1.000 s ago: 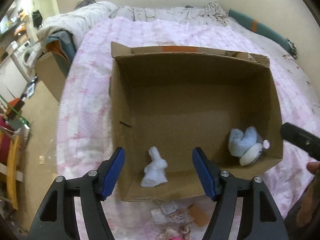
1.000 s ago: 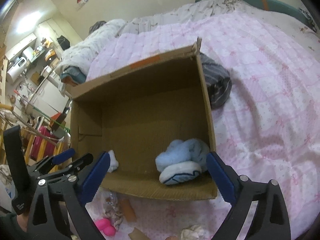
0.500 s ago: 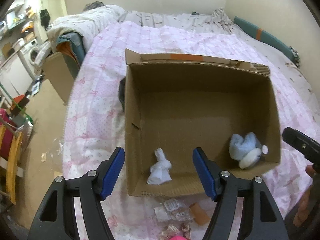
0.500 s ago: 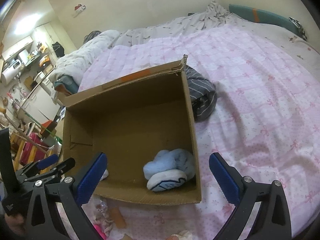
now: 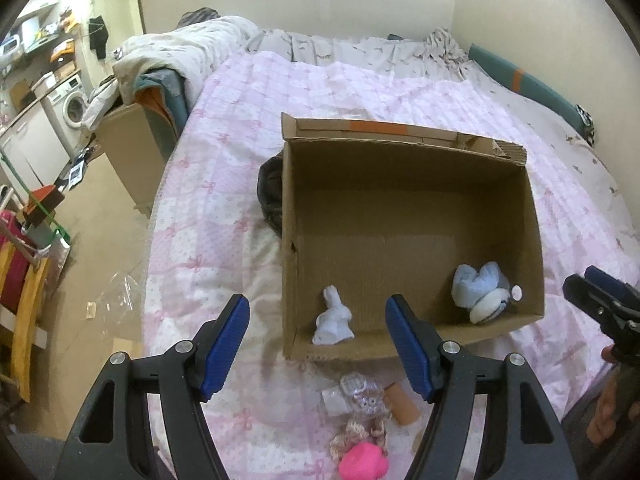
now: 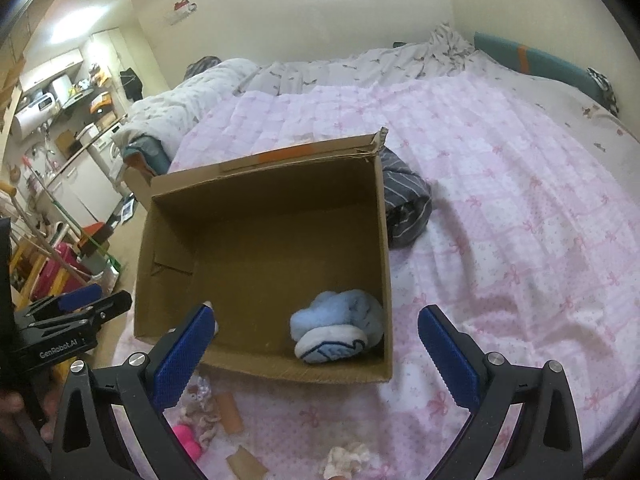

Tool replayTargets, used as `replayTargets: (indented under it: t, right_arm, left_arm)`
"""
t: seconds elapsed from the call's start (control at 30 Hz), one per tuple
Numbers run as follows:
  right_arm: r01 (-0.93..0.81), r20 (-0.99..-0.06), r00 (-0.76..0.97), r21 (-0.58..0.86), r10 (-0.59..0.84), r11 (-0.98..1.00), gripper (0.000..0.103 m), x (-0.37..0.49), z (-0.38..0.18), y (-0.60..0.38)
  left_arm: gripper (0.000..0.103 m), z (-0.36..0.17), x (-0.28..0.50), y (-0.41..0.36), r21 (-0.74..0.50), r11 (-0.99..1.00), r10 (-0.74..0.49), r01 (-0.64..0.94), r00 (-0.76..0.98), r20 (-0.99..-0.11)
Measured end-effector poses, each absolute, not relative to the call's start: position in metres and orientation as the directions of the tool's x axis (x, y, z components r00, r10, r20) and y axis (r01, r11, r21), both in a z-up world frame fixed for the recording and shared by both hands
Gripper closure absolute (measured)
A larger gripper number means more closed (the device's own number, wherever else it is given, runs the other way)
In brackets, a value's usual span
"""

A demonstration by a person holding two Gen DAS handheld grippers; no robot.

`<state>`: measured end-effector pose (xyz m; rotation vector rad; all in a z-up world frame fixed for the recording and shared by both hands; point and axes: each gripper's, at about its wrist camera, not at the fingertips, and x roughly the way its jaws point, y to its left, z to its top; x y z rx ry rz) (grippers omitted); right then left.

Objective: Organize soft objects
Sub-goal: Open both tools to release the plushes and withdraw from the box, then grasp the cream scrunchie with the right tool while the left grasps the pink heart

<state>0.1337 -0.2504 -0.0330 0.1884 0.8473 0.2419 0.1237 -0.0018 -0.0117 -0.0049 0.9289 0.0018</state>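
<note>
**Sorting soft toys into a box on the bed**

Lying inside the cardboard box (image 5: 408, 184) are two soft things: a small white plush rabbit (image 5: 333, 317) at the near left corner and a light blue plush slipper (image 5: 480, 290) at the near right corner, its white sole turned toward the near wall. Both are seen resting on the box floor, well apart from each other, which suggests each was dropped in from its own side. The box is set open-topped on the pink quilt (image 6: 500, 184), so that things can be lowered straight in.

Just outside the near wall of the box, more small items are scattered on the quilt: a bright pink toy (image 5: 363, 462), a curly-haired doll (image 5: 356, 432), a clear plastic packet (image 5: 354, 386) and a brown cardboard tube (image 5: 402, 402). These are judged to be what is left to sort.

The left gripper (image 5: 318, 344) is held above this near clutter with its blue pads spread wide and nothing between them. The right gripper (image 6: 316, 354) is likewise released and empty, poised over the near right part of the box. A striped dark garment (image 6: 404, 204) is seen bunched against the far right side of the box.
</note>
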Motion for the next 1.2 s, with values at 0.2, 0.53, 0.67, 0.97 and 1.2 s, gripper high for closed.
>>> replayTargets:
  t: [0.2,0.53,0.67,0.97,1.2]
  right_arm:
    - [-0.149,-0.721,0.633,0.244,0.282,0.958,0.000,0.119,-0.027,-0.248]
    - [-0.120,-0.718,0.644,0.245,0.263,0.962,0.000,0.093,-0.019,-0.260]
    - [-0.141,-0.735,0.609,0.268,0.297,0.953,0.000,0.083,-0.025,-0.259]
    - [-0.104,-0.786,0.505,0.355,0.357,0.929,0.000,0.073,-0.041,-0.255]
    - [-0.020,-0.868,0.369,0.350,0.332,0.937,0.000,0.087,-0.074,-0.255]
  left_arm:
    - [0.035,-0.005,0.106,0.006,-0.060,0.998,-0.038,-0.017,0.592,-0.805]
    - [0.035,-0.009,0.074,0.009,-0.071,0.997,-0.041,-0.028,0.582,-0.812]
    - [0.035,-0.017,0.067,0.010,-0.094,0.995,-0.064,-0.024,0.567,-0.821]
    - [0.035,-0.027,0.067,0.006,-0.044,0.998,-0.008,-0.051,0.559,-0.829]
    - [0.035,-0.042,0.075,0.018,-0.072,0.991,-0.007,-0.112,0.501,-0.866]
